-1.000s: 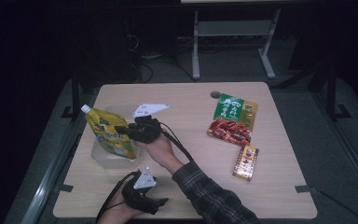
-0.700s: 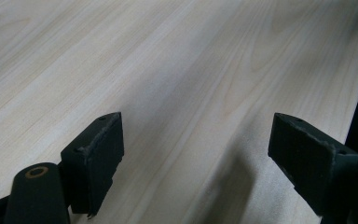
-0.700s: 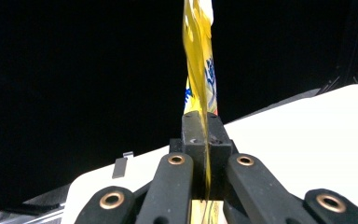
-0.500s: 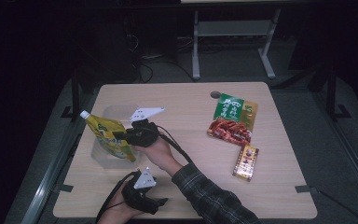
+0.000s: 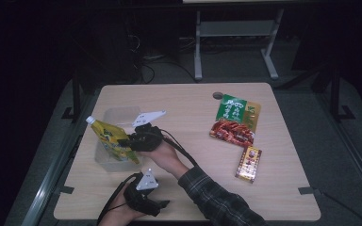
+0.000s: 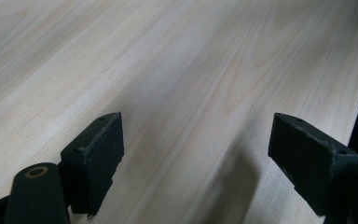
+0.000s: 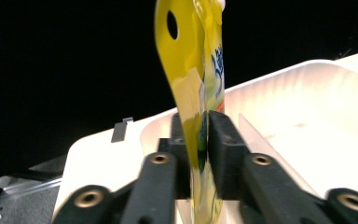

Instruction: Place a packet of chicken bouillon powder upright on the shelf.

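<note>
— One pouch [image 5: 113, 141], yellow, at the left of the high view, standing tilted in the clear bin [image 5: 118, 116]. Where does the right gripper [image 5: 133, 140] have it?

— By its flat side seam. In the right gripper view the pouch [image 7: 196, 84] runs up between the jaws, which have just been easing open; a slim gap shows on one side, so I judge the grip loose now, barely a pinch.

— How will it handle?

— Soft and floppy, I'd guess, with liquid weight low down, so it sags and swings. The film looks slick. The stiff seam or the neck under the white cap are the best places to take hold; the belly would just squash.

— And the left gripper [image 5: 147, 204]?

— Resting at the bottom of the high view. Its own view shows its jaws spread wide over bare tabletop [image 6: 177, 60], nothing between them.

— Count the rest.

— One bin, one green-and-red snack bag [image 5: 234, 120] and one small yellow box [image 5: 248, 163], both at the right of the tabletop [image 5: 188, 101].
</note>
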Tool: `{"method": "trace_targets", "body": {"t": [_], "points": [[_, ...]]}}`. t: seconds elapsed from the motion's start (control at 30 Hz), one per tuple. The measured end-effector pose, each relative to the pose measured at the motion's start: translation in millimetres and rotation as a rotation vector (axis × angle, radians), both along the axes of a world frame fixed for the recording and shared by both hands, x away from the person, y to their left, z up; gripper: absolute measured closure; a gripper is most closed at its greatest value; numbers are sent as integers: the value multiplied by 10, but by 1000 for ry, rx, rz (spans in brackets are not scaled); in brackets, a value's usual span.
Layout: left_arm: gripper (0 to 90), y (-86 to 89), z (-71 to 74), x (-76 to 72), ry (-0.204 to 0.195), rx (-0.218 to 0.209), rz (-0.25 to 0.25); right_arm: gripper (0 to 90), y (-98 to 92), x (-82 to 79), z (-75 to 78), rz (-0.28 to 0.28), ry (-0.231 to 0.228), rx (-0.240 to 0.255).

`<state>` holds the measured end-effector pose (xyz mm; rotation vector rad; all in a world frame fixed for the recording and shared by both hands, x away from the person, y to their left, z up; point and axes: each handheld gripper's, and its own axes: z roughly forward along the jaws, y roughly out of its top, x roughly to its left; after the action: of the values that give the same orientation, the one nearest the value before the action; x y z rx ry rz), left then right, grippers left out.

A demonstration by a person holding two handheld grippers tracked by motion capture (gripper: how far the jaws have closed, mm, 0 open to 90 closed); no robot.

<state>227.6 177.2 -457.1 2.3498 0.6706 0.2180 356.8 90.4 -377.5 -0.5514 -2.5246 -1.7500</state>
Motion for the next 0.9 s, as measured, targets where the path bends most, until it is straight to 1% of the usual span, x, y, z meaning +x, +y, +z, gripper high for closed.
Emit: {"method": "trace_targets", "body": {"t": [0.17, 0.27, 0.33, 0.4, 0.5, 0.67, 0.7, 0.77, 0.83, 0.9], "points": [[176, -5, -11, 8, 9, -3, 1, 639, -104, -14, 63, 4, -7, -3], [176, -8, -14, 11, 11, -1, 2, 569, -202, -19, 103, 5, -10, -5], [176, -6, -13, 19, 12, -3, 3, 519, -269, -29, 127, 1, -3, -16], [176, -2, -12, 33, 4, -7, 9, 480, -345, -42, 147, -5, -14, -33], [176, 2, -13, 49, 15, -7, 21, 422, -492, -55, 162, -27, -14, -51], [176, -4, 0, 60, 26, -18, 31, 376, -751, -53, 152, -64, -25, -85], [176, -7, -1, 65, 27, -31, 35, 372, -813, -53, 144, -75, -31, -92], [175, -7, 3, 75, 28, -31, 34, 362, -974, -58, 119, -93, -30, -107], [174, -9, 7, 83, 24, -29, 36, 361, -1076, -64, 100, -109, -45, -120], [170, -16, 16, 89, 19, -24, 34, 351, -1193, -74, 76, -122, -45, -130]]}}
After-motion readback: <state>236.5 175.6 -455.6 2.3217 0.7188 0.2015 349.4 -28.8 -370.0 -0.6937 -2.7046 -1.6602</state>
